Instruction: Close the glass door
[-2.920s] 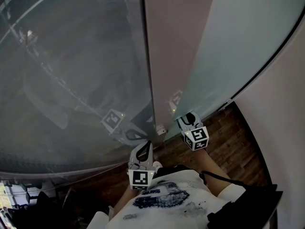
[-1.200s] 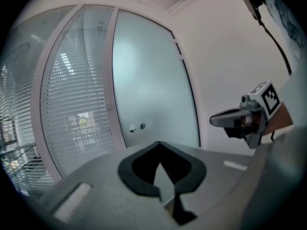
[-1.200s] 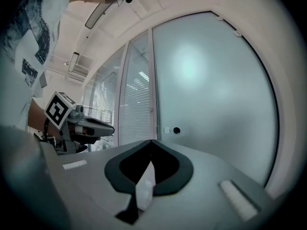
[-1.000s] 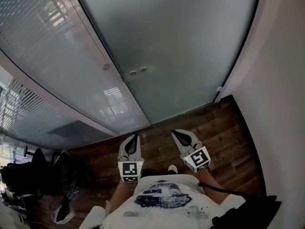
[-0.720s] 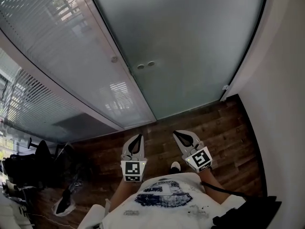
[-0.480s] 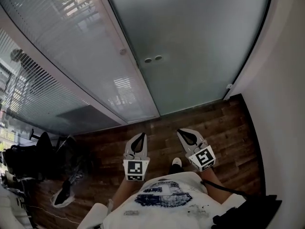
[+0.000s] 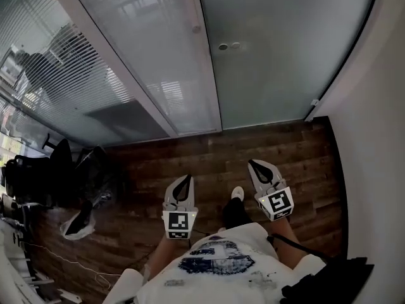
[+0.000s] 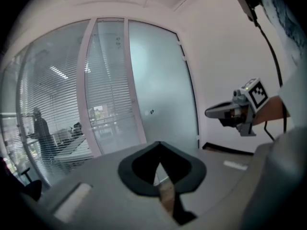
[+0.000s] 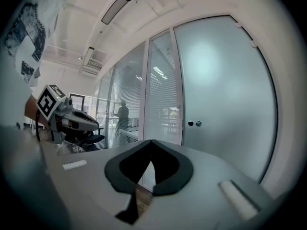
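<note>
Looking down in the head view, how do the grippers stand?
— The left gripper (image 7: 185,179) and the right gripper (image 7: 256,164) are both clenched to a point with nothing in them. They hang side by side over the wooden floor (image 7: 190,151). Both forearms reach forward from the torso, aimed at the glass door (image 7: 278,68), which is well apart ahead, more in front of the right one.

And the left gripper view?
— The left gripper (image 8: 159,143) has its jaws together and empty. The glass door (image 8: 163,90) stands ahead, its edge against the white frame post. The right gripper (image 8: 211,112) floats roughly level at the right.

The right gripper view?
— The right gripper (image 9: 151,142) is pressed closed, holding nothing. The glass door (image 9: 225,90) fills the right side, well apart. The left gripper (image 9: 93,124) points the same way at the left.
</note>
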Demonstrator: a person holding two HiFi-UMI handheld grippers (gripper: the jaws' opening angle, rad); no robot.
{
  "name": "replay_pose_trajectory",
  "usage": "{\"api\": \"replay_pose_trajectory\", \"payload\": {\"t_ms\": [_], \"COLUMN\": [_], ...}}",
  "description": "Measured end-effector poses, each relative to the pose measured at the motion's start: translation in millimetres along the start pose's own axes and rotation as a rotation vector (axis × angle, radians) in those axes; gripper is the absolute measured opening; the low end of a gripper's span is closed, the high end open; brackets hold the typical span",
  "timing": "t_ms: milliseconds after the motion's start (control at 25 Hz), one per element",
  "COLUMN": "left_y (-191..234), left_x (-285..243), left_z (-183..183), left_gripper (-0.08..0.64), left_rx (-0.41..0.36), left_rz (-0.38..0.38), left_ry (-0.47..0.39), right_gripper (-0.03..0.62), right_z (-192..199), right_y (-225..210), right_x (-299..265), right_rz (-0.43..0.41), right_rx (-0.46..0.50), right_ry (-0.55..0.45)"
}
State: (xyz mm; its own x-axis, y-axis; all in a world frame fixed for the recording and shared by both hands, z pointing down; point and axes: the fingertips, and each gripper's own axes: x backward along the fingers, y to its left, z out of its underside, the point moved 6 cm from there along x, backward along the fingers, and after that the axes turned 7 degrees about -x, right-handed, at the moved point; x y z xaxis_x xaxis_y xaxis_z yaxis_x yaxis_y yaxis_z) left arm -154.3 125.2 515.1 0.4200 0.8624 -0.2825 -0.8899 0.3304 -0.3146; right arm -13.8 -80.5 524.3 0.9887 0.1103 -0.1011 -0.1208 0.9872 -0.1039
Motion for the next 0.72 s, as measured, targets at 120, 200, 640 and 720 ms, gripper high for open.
{"api": "replay_pose_trajectory", "payload": {"t_ms": [120,200,640,720], "left_y": [-11.3,-15.7,-44.8,-51.1], "left_x": [35.0,53.4,100.2,100.2], "left_z": [9.3,9.6,21.5,19.9], "left_gripper": [0.002,0.002,0.002,0.002], "left_rx": [0.010,0.029,0.087,0.088], "left_rz": [0.000,0.000,0.004,0.008], "left_ry": [-0.007,-0.015,-0.035,-0.031], "right_gripper": [0.005,0.005,0.005,0.005], "right_z": [-1.8,-5.7,-17.4,-14.5], "right_y": [27.0,42.7,77.6,74.3], "right_x": [24.1,37.7,102.5,109.8], "right_rz": [0.007,0.010,0.067,0.068], "right_rx": [0.002,0.015,0.038,0.044], "right_ry": [0.005,0.004,0.003,0.019]}}
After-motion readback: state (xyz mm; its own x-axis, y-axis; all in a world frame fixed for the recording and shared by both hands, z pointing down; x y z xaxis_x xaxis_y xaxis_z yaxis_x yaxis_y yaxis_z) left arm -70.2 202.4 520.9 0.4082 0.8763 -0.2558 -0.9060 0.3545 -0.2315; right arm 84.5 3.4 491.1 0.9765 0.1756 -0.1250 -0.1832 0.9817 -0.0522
